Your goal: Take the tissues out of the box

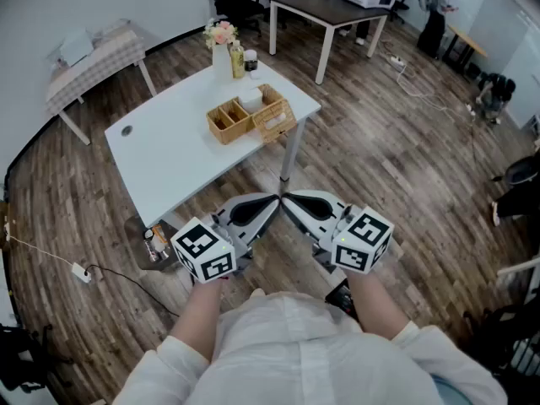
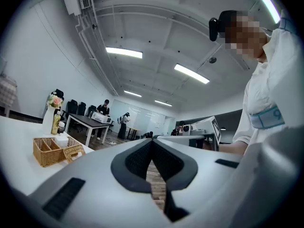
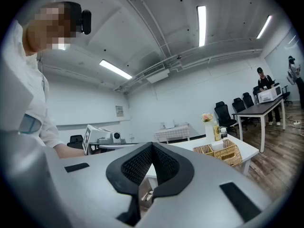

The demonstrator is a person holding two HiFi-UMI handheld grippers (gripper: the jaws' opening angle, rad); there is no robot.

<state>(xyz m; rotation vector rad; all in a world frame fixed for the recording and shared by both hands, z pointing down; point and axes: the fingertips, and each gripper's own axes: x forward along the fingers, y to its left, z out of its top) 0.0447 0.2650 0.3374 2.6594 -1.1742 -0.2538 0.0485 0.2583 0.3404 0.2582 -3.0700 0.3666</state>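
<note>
Flower vase [image 1: 221,56], bottle [image 1: 238,61], dark table [image 1: 312,5]

Bright ceiling strip lights [image 2: 124,52]; sharp frames, strong fisheye edge distortion.

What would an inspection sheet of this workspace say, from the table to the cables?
Surface: white table, standing on the floor.
Job's things: wicker basket with compartments near the table's far edge; white tissues in one compartment, untouched.
Clutter: flower vase and yellow bottle behind the basket.
Grippers: left hand-held gripper and right hand-held gripper both shut, empty, held short of the table.
Cables: white cable with an adapter on the floor, left of the table.
Surroundings: wooden floor, dark table, cloth-covered table.
</note>
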